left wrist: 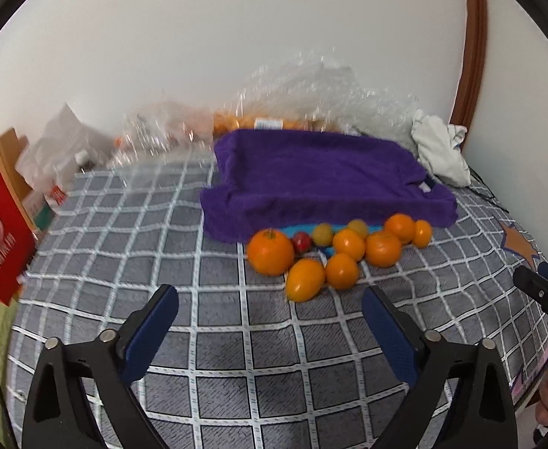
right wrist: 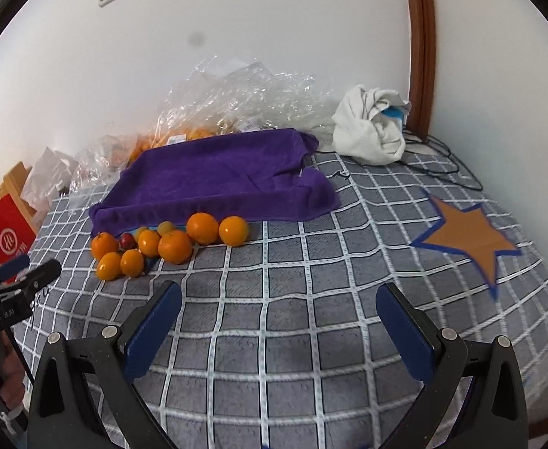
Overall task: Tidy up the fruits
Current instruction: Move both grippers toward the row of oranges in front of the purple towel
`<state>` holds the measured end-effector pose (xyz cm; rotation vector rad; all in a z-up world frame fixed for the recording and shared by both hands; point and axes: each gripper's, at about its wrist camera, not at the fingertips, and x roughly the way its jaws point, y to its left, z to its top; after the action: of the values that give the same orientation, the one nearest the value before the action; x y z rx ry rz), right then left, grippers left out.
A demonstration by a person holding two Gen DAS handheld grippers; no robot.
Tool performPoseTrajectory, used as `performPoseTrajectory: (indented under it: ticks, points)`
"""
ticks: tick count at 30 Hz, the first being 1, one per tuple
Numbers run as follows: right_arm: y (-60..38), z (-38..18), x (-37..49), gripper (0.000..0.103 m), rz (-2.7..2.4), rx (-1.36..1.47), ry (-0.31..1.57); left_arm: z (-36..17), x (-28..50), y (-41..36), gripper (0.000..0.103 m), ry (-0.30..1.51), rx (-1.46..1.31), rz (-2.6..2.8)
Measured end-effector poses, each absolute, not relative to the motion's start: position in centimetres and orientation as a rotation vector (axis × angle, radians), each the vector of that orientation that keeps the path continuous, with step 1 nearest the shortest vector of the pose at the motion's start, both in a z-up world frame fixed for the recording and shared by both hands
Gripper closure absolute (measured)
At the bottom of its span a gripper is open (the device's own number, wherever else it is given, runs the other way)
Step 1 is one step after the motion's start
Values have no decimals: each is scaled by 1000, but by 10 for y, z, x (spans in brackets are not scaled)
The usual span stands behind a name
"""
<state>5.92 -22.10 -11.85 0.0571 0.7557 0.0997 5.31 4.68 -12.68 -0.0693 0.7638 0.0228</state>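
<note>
Fruits [left wrist: 333, 250] lie bunched against the towel's [left wrist: 322, 179] near edge, touching one another. Both the left gripper [left wrist: 270, 321] and right gripper [right wrist: 279, 314] hover with fingers apart, holding nothing. Best take an outer orange [left wrist: 304, 279] first, to avoid scattering neighbours. Open blanket [right wrist: 274, 336] lies before the towel.

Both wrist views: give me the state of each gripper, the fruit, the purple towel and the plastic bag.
Left gripper: open, empty.
Right gripper: open, empty.
Fruit pile: loose on the checked cover, against the towel's front edge.
Purple towel: spread out, nothing on it.
Plastic bag: crumpled behind the towel.
</note>
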Motion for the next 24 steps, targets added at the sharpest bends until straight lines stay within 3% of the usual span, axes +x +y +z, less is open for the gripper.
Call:
performPoseTrajectory:
  ticks: [7, 9, 13, 15, 17, 21, 23, 24]
  points:
    - [-215, -139, 80, 6, 99, 55, 780, -155, 86, 50, 20, 878, -85, -21]
    - [-212, -143, 84, 12, 108, 54, 788, -160, 93, 51, 20, 890, -109, -40]
    - [-199, -154, 96, 36, 111, -17, 829, -167, 103, 47, 26, 870, -108, -83]
    - [-196, -157, 101, 40, 110, -41, 832, -172, 107, 43, 30, 868, -93, -101]
    - [-197, -158, 105, 42, 142, -27, 839, -176, 110, 42, 49, 872, -100, -122]
    - [-200, -158, 115, 50, 200, 7, 853, -179, 115, 47, 57, 865, -172, -166]
    - [-199, -159, 121, 50, 219, 6, 866, -180, 117, 49, 72, 865, -198, -214]
    - [-198, -159, 124, 50, 227, 4, 871, -180, 118, 50, 72, 865, -206, -226]
